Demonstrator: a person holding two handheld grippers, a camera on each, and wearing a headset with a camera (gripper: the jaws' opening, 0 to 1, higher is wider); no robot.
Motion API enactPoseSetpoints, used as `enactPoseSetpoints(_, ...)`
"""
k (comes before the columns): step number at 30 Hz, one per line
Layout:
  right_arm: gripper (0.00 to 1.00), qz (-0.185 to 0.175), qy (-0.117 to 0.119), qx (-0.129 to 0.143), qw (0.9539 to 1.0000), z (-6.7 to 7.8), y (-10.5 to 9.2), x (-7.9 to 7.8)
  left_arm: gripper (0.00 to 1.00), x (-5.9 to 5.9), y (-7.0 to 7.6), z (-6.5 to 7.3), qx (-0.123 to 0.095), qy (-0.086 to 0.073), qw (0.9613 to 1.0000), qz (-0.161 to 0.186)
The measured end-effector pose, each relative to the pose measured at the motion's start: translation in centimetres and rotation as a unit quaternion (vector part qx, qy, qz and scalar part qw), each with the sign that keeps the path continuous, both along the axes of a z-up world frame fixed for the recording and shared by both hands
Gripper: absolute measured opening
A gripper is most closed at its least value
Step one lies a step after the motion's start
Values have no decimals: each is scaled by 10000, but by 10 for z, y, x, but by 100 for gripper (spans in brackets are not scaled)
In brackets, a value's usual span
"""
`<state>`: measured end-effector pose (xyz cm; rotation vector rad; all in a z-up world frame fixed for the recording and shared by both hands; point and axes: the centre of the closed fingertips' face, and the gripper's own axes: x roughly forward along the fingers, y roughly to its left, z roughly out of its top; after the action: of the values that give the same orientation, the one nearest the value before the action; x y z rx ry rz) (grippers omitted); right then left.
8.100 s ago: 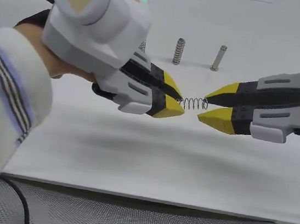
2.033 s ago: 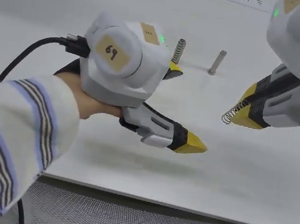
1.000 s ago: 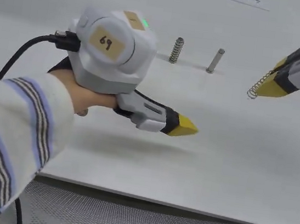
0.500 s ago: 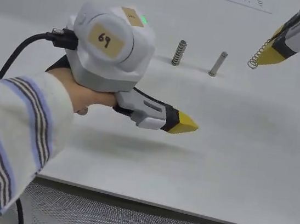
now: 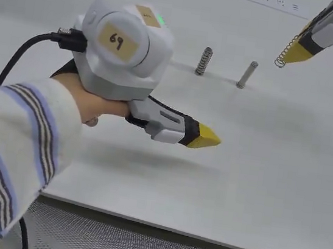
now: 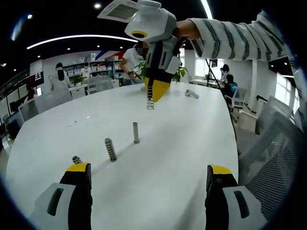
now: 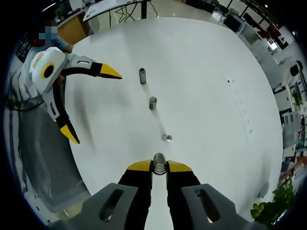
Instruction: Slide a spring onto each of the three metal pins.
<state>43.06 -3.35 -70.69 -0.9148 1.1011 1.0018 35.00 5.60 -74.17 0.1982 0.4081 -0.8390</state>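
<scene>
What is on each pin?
The bare pin carries nothing; springs sleeve the middle pin and far pin. In the head view the left claw hides the far one.

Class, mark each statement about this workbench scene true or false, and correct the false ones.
1. The right gripper grips a spring in its jaws. True.
2. All three pins carry springs. False: the two sprung pins do, but the third pin is bare.
3. The left gripper has its jaws shut. False: they stand wide open with nothing between them.
4. The gripped spring hangs in the air above the table, on no pin. True.
5. The third pin lies flat on the table. False: it stands upright.
</scene>
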Motion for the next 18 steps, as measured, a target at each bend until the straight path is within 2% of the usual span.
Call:
enactPoseSetpoints(3,8,37,-3,-4,10000,-3,4,4,98,0,2,-1,53,7,10000,15)
enactPoseSetpoints(5,8,58,-16,13,10000,-5,7,6,98,-2,2,-3,26,131,9999,20)
enactPoseSetpoints(8,8,110,-65,17,9999,-9,12,13,98,-1,4,0,-18,142,9999,59)
enactPoseSetpoints(12,8,150,-46,-15,9999,-14,16,18,98,0,5,4,-283,263,9991,155)
enactPoseSetpoints(15,8,180,14,-37,9998,-19,19,20,98,2,8,5,-202,193,9995,168)
enactPoseSetpoints(18,8,244,39,-157,9996,-27,19,23,98,2,9,4,-233,237,9993,187)
